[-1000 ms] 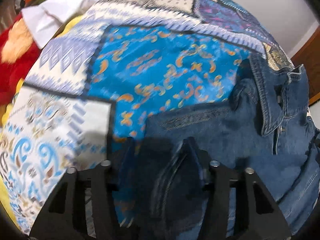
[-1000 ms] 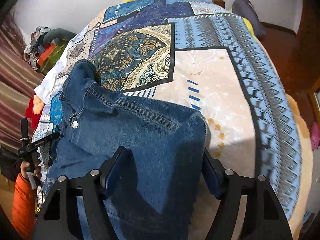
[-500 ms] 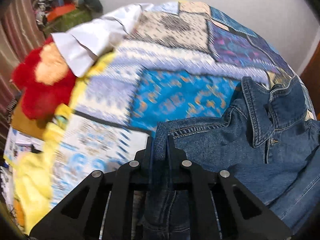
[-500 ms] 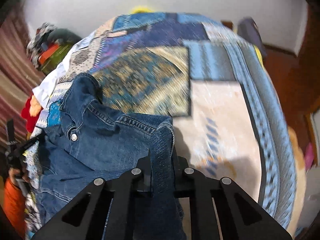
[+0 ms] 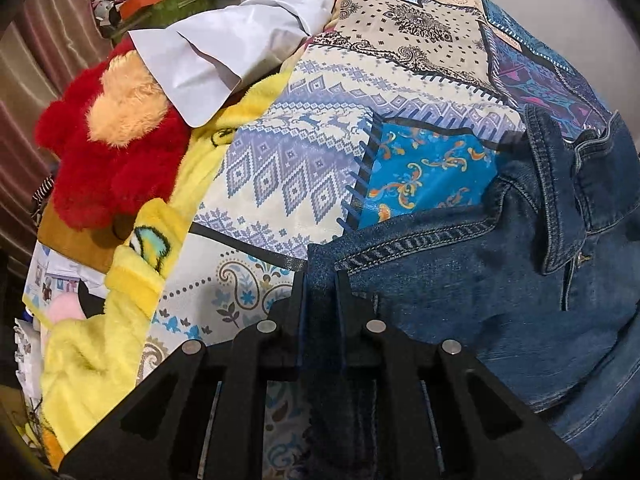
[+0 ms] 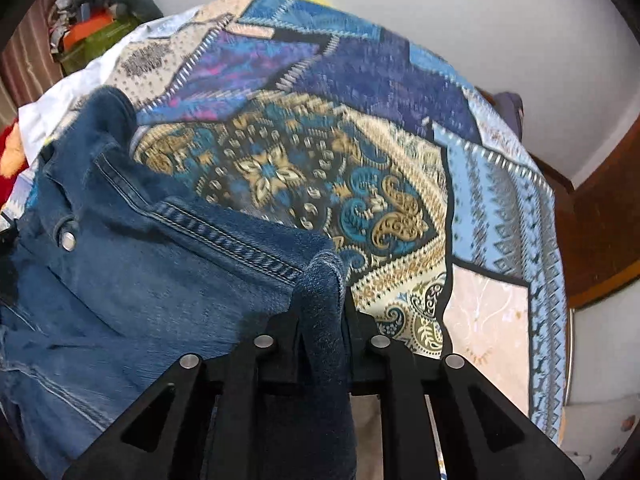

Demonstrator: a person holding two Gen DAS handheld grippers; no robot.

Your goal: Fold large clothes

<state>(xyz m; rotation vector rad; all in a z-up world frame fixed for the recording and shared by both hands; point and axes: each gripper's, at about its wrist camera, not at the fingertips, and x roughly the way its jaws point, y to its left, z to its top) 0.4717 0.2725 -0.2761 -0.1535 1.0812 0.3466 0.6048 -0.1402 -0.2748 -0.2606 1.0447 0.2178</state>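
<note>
A blue denim jacket (image 5: 500, 288) lies on a patchwork bedspread (image 5: 304, 168), collar toward the far side. My left gripper (image 5: 320, 280) is shut on the jacket's left shoulder corner, the denim pinched between its black fingers. In the right wrist view the same jacket (image 6: 132, 280) spreads to the left, a metal snap button showing near its collar. My right gripper (image 6: 322, 280) is shut on the other shoulder corner, with a fold of denim bunched up between the fingers. Bedspread (image 6: 312, 168) shows beyond it.
A red and tan plush toy (image 5: 112, 144), a white cloth (image 5: 224, 64) and a yellow fleece blanket (image 5: 132, 280) lie at the bed's left side. Piled items (image 6: 96, 28) sit against the wall at the far left. A wooden bed frame (image 6: 600, 224) runs along the right.
Both grippers went from open around the denim to shut on the jacket's shoulder corners. Both then shifted across the bed with the cloth; the left view now shows more of the plush and blanket.
</note>
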